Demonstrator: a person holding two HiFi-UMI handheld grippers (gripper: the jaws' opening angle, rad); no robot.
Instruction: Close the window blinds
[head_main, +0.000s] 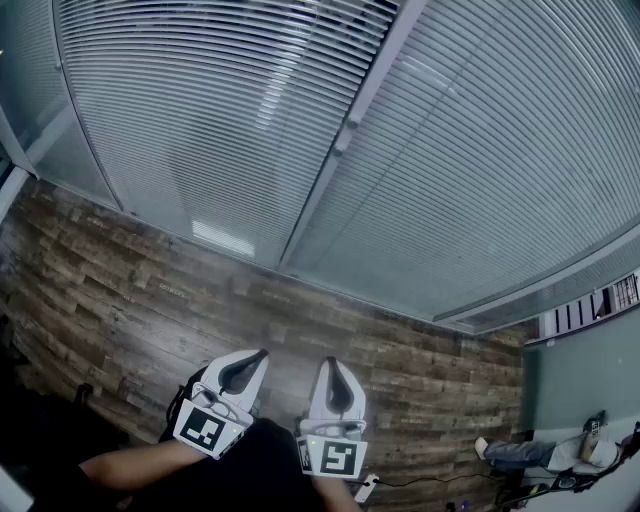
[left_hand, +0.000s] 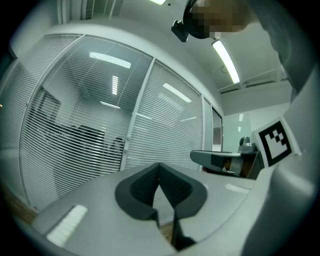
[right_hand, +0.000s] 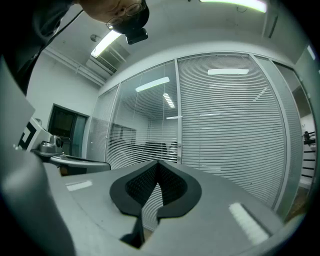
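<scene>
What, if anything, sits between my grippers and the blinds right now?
Nothing visible does. The left gripper and right gripper, both shut and empty, face the blinds across bare wooden floor, with no object in the gap.

Dark wood-plank floor (head_main: 110, 270), glass partition wall (head_main: 45, 110), ceiling strip light (left_hand: 226, 61).

left gripper (head_main: 262, 353): pale grey shell, dark ribbed pads | right gripper (head_main: 330, 362): same build | marker cube (head_main: 207, 430): white, black square code, one per gripper | dark top (head_main: 240, 472) | head camera (right_hand: 136, 35): small, black
</scene>
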